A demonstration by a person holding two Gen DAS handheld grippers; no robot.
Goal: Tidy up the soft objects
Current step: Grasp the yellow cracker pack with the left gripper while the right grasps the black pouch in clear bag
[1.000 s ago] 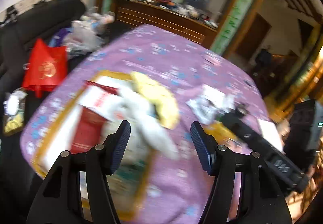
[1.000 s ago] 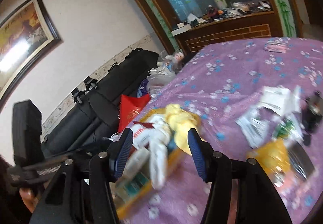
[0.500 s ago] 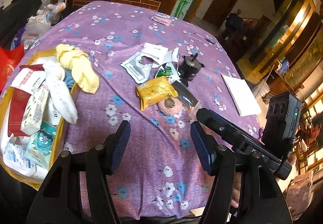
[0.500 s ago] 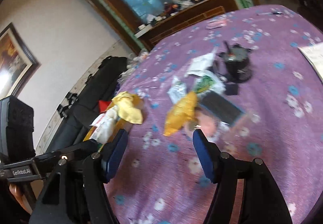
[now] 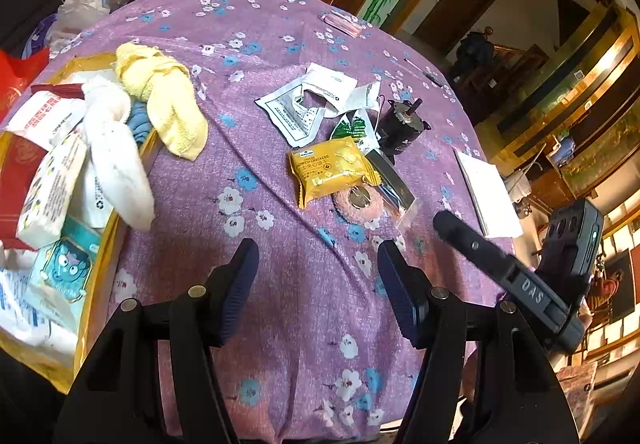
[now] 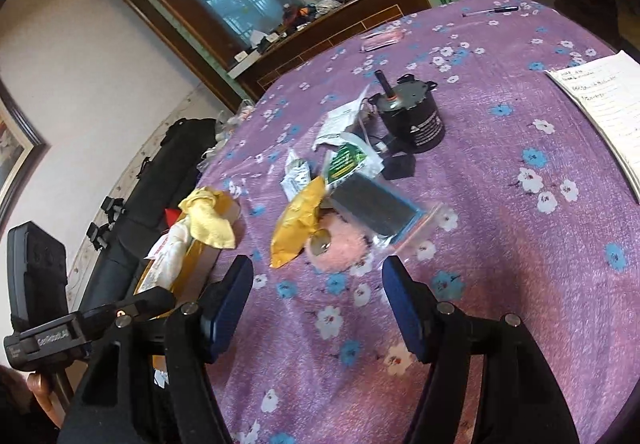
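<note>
The step in hand looks like the reach for the next soft thing: a yellow-rimmed tray (image 5: 105, 240) at the left edge of the purple flowered counter (image 5: 280, 324) already holds tissue packs, a white cloth (image 5: 116, 160) and a yellow towel (image 5: 164, 100) that droops over its rim, while a fluffy pink pad (image 5: 360, 204) lies among the clutter mid-counter, partly under a yellow cracker packet (image 5: 328, 168) and touching a flat grey pouch (image 6: 372, 204). The left hand-held gripper (image 5: 318, 284) hovers low over bare cloth with its jaws spread wide and nothing between them, aimed toward that pile; the right hand-held gripper (image 6: 318, 296) is likewise spread and empty, angled in from the near edge with the pink pad just ahead of its fingertips. A black motor (image 6: 412, 116) and opened sachets (image 5: 304, 104) sit beyond, and a paper sheet (image 6: 600, 104) lies well apart to the right. My judgement is that the next move calls for sliding one jaw under the pad's free edge without dragging the packet along, then carrying it left to the tray
</note>
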